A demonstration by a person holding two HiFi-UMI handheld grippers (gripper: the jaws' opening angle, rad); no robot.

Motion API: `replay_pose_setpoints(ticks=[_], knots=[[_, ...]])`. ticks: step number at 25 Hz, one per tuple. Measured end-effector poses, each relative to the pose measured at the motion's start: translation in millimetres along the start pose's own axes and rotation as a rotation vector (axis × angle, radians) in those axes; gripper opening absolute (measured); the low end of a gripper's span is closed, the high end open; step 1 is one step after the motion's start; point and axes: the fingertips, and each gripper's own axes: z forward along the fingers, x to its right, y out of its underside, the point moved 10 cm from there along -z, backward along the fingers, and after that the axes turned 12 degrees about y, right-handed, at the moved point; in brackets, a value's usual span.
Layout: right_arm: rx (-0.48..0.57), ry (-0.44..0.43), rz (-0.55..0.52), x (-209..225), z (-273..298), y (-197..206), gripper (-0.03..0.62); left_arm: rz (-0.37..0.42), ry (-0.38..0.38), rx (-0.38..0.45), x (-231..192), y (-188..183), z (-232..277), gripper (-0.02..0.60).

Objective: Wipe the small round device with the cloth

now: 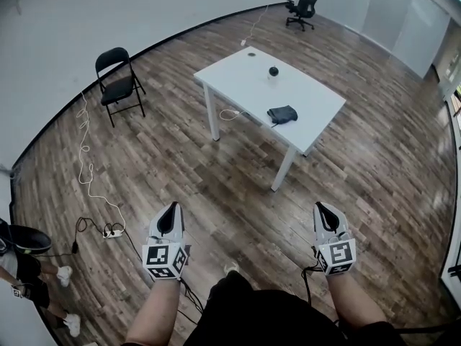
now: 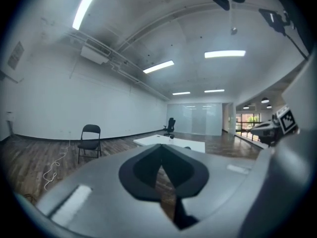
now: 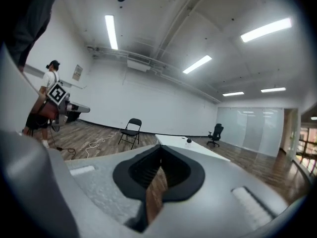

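Jaws of my left gripper (image 1: 174, 207) and right gripper (image 1: 321, 207) sit clenched, empty; cloth (image 1: 282, 114) lies far off on the table (image 1: 238, 78).

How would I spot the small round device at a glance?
Find the white table on the wooden floor. The small round device stands near its middle: dark and ball-shaped, unlike the flat, folded dark cloth by the near edge.

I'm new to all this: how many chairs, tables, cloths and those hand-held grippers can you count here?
Chairs: 2 (folding chair, office chair)
Tables: 1 (white table)
Cloths: 1 (dark cloth)
Grippers: 2 (left gripper, right gripper)
Total: 6
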Motion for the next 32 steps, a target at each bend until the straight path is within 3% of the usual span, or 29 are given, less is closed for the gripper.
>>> replay_pose_setpoints(ticks=[2, 6, 10, 16, 22, 32], knots=[[0.005, -0.015, -0.025, -12.4, 13.2, -2.0, 0.002, -0.004, 0.02, -0.02, -13.4, 0.7, 9.2, 0.008], [-0.023, 0.003, 0.071, -27.0, 40.1, 0.0, 0.002, -0.014, 0.032, -0.05, -40.2, -0.9, 31.2, 0.008], [-0.024, 0.035, 0.091, -31.2, 58.4, -0.3, 0.002, 0.017, 0.05, -0.03, -59.8, -9.3, 52.1, 0.008], [0.042, 0.029, 0.066, -29.5, 81.4, -14.8, 0.002, 0.016, 0.02, -0.014, -74.7, -12.6, 64.1, 0.008], [0.043, 0.016, 0.093, -30.5, 113.6, -6.6, 0.002, 0.035, 0.005, -0.021, -86.0, -17.2, 81.1, 0.008], [0.035, -0.031, 0.138, -28.1, 214.6, 6.4, 0.002, 0.045, -0.055, -0.073, -120.6, -32.1, 128.1, 0.008]])
